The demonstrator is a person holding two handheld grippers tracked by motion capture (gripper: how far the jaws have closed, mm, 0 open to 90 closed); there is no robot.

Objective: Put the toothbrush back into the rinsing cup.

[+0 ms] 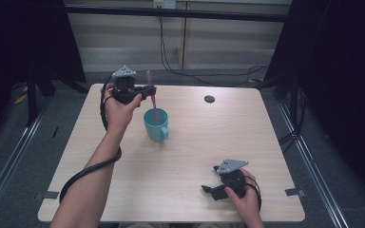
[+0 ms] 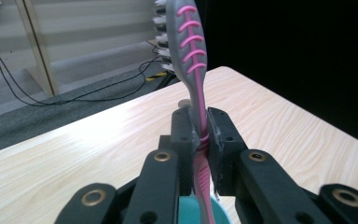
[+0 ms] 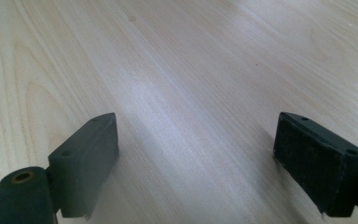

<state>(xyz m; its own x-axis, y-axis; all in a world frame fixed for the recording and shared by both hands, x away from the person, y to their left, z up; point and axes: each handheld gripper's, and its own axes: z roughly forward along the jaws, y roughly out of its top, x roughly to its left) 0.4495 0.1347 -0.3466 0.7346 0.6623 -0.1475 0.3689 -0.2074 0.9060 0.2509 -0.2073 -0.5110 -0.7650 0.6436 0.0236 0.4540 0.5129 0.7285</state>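
Left gripper point(image 1: 148, 90) is up at the far left of the light wood-grain table point(image 1: 190, 156), jaws pinched tight on the slim pink-and-grey plastic toothbrush point(image 2: 196, 88), approx mid-handle, with the brush nearly upright. In the high view its lower end sits down inside the teal ceramic-looking mug with a side handle point(image 1: 156, 125), which stands just right of the hand, near table centre-left; the bristle head pokes up above the jaws.

Handling call: the brush looks v. light and fairly stiff, w/ pink ribbed rubber on the back of the neck, so prob. decent friction there. The smooth grey plastic could twist between flat pads, so a hold on the rubbery waist, where it's pinched now, looks like the best spot. The mug looks heavier, rigid, chippable; a light one might tip if the brush levers on the rim.

Right gripper point(image 1: 214, 189) rests low at the near right, jaws spread wide, nothing between them, just bare tabletop.

Small dark round disc point(image 1: 209, 99) lies far right of the mug, well apart.

No brand, label or writing readable on brush, mug or table
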